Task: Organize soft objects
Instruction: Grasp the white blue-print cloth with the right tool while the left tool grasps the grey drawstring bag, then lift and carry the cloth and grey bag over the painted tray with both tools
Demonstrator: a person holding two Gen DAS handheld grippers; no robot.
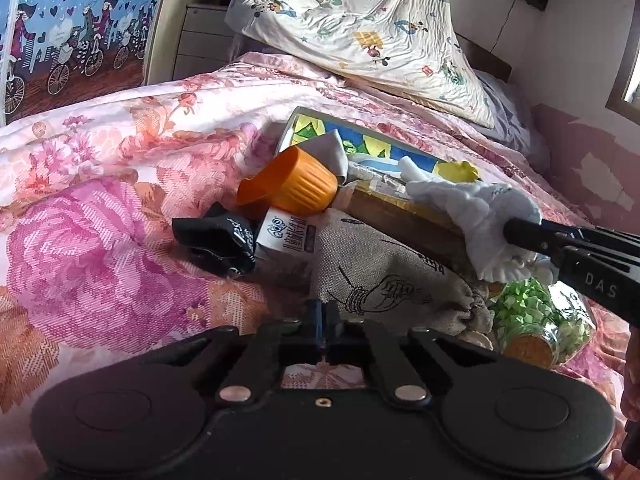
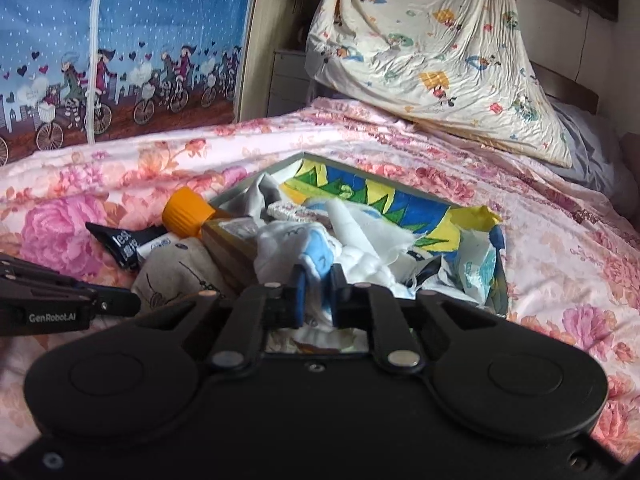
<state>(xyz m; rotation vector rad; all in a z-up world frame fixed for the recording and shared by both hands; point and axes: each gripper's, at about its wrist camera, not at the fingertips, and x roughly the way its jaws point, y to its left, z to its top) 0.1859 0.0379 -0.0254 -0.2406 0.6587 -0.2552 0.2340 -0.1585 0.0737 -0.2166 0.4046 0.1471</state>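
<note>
On the flowered bedspread (image 1: 120,184) lies a beige linen drawstring bag (image 1: 384,280) with a line drawing on it. My left gripper (image 1: 325,312) is shut, its tips pinching the bag's near edge; the right wrist view shows the left gripper (image 2: 128,304) at the linen bag (image 2: 172,272). A white soft cloth with blue patches (image 2: 288,244) hangs over the rim of a shallow box with a colourful lining (image 2: 400,200). My right gripper (image 2: 320,284) is shut on that cloth. From the left wrist, the right gripper (image 1: 516,232) grips the white cloth (image 1: 472,208).
Around the bag lie an orange ribbed cap (image 1: 296,188), a black tube (image 1: 216,240), a small white carton (image 1: 280,236) and a glass jar of green paper bits (image 1: 536,320). A patterned pillow (image 1: 360,28) leans at the bed's head. A blue curtain (image 2: 120,40) hangs on the left.
</note>
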